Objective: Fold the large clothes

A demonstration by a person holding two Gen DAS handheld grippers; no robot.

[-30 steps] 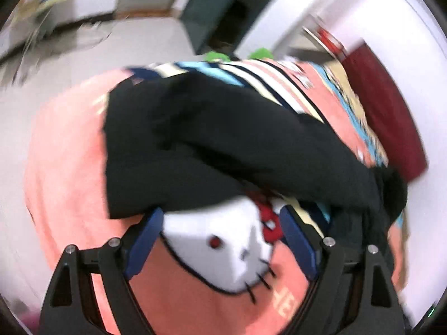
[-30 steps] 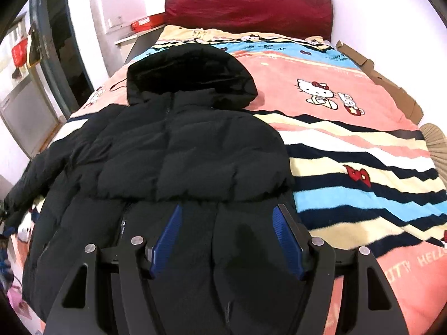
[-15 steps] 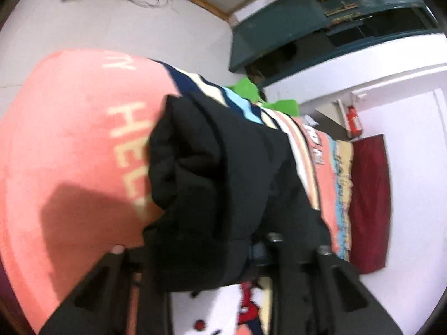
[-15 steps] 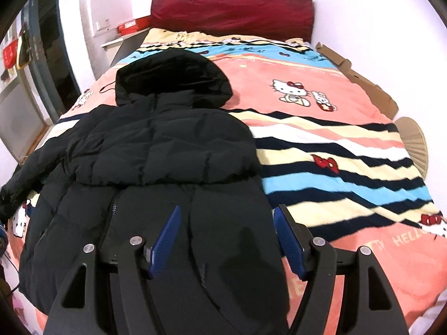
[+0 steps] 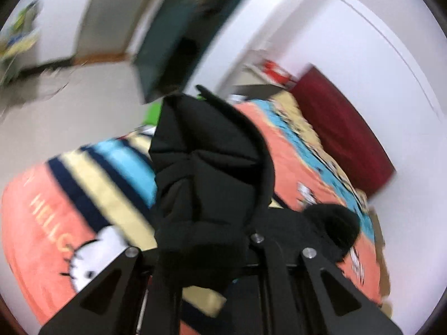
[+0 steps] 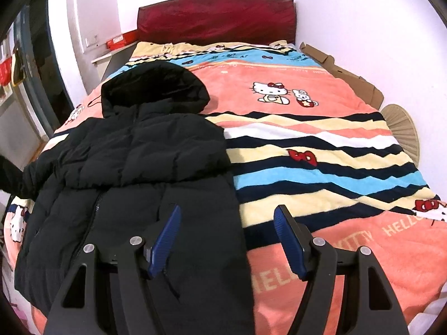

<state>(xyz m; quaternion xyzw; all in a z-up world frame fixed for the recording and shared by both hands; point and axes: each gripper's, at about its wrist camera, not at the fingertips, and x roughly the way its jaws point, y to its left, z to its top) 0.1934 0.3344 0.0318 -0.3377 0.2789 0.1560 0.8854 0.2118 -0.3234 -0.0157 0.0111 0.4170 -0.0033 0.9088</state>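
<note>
A black hooded puffer jacket [image 6: 145, 162] lies front-up on the left half of the bed, hood [image 6: 153, 86] toward the headboard. One sleeve is folded across its chest. My left gripper [image 5: 201, 254] is shut on the other sleeve [image 5: 206, 184], which bunches up over the fingers and hides the pads; that sleeve is raised off the blanket. The left wrist view is blurred. My right gripper [image 6: 226, 223] hovers open over the jacket's lower right edge, its blue pads [image 6: 167, 234] touching nothing.
A pink, striped cartoon-cat blanket [image 6: 307, 145] covers the bed, bare on the right half. The dark red headboard [image 6: 215, 19] stands at the far wall. Flattened cardboard [image 6: 343, 75] and a woven fan [image 6: 402, 131] lie along the right wall. Floor and a dark cabinet [image 5: 167, 55] are left of the bed.
My left gripper went from wide open over the blanket to shut on the black sleeve and lifted it. My right gripper drifted right, toward the jacket's right edge.
</note>
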